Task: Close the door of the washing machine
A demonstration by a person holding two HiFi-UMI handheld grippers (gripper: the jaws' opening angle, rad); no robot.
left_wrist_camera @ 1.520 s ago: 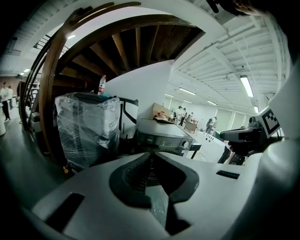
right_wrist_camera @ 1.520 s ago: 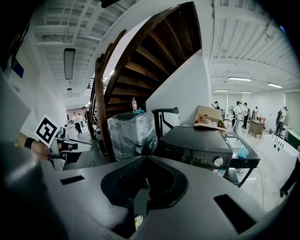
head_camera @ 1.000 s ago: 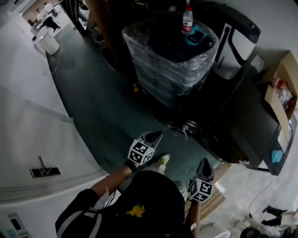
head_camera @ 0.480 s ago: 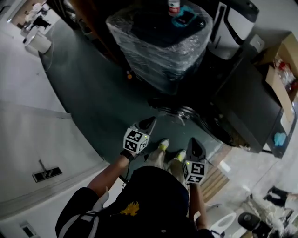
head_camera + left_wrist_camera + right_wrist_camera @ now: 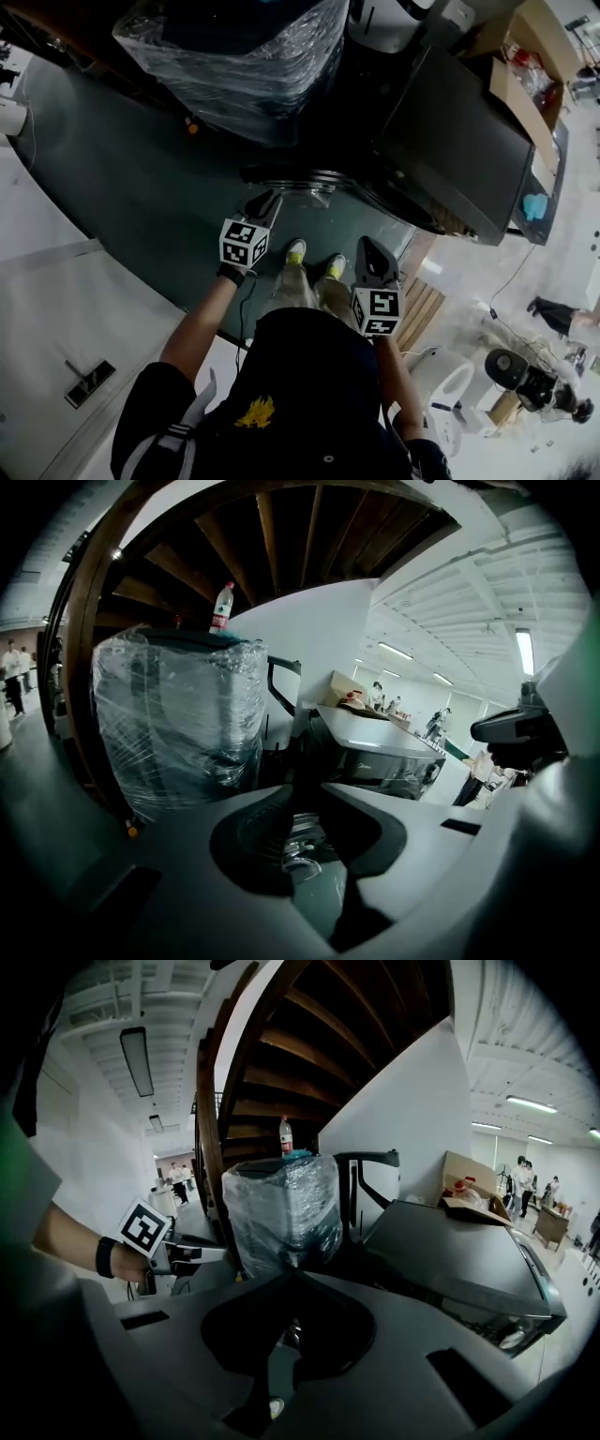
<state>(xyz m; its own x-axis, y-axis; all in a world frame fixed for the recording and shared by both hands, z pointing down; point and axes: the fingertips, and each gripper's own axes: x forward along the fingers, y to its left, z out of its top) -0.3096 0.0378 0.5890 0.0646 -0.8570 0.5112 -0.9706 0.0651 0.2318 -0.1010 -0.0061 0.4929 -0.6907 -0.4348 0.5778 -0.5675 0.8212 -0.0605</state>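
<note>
Hovering left gripper near washer door

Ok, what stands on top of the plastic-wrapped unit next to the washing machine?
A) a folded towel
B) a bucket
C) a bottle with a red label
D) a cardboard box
C: in the left gripper view a clear bottle with a red label stands upright on top of the plastic-wrapped unit.
</note>
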